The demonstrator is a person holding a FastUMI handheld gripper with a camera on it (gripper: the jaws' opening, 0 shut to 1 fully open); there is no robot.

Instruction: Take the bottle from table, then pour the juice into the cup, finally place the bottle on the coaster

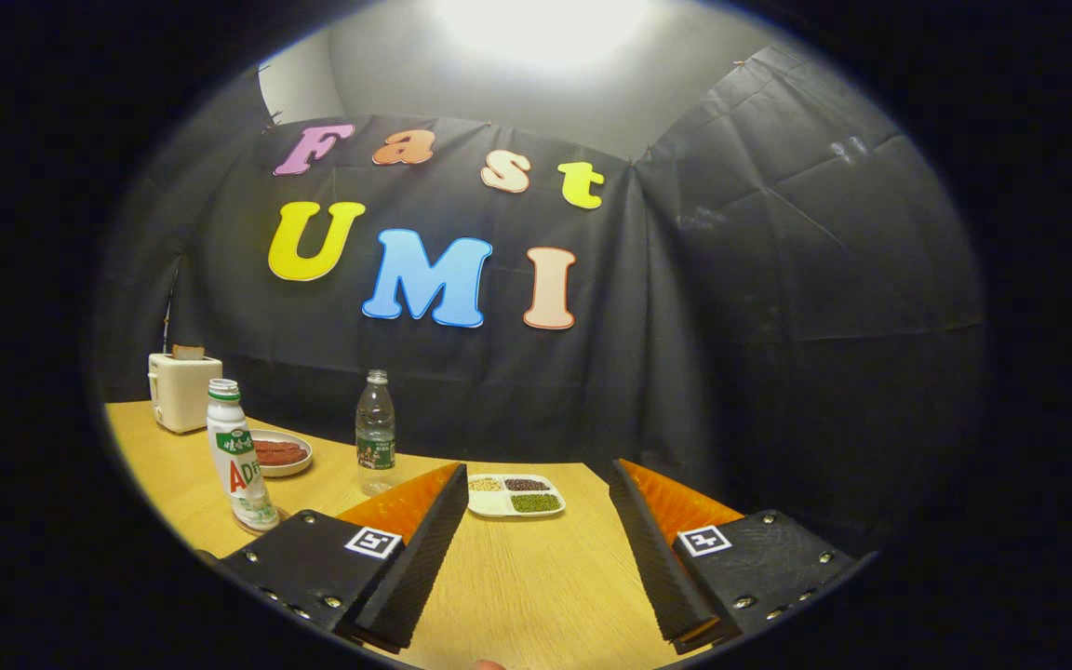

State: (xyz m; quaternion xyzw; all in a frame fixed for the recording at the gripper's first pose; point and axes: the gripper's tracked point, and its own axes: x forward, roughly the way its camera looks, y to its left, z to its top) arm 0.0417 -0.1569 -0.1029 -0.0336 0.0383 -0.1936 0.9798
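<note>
A white juice bottle (240, 456) with a green label and green-banded cap stands upright on the wooden table (536, 577), just left of my left finger and close to it. A clear plastic water bottle (375, 433) stands farther back, beyond the left finger. My gripper (536, 484) is open, its fingers spread wide over bare tabletop with nothing between them. The white bottle seems to rest on a thin round base, which I cannot make out clearly.
A white toaster (182, 391) with bread in it stands at the table's back left. A small plate (280, 453) of reddish food sits behind the white bottle. A white divided dish (515, 495) with beans and grains lies just ahead between the fingers. Black cloth walls close the back.
</note>
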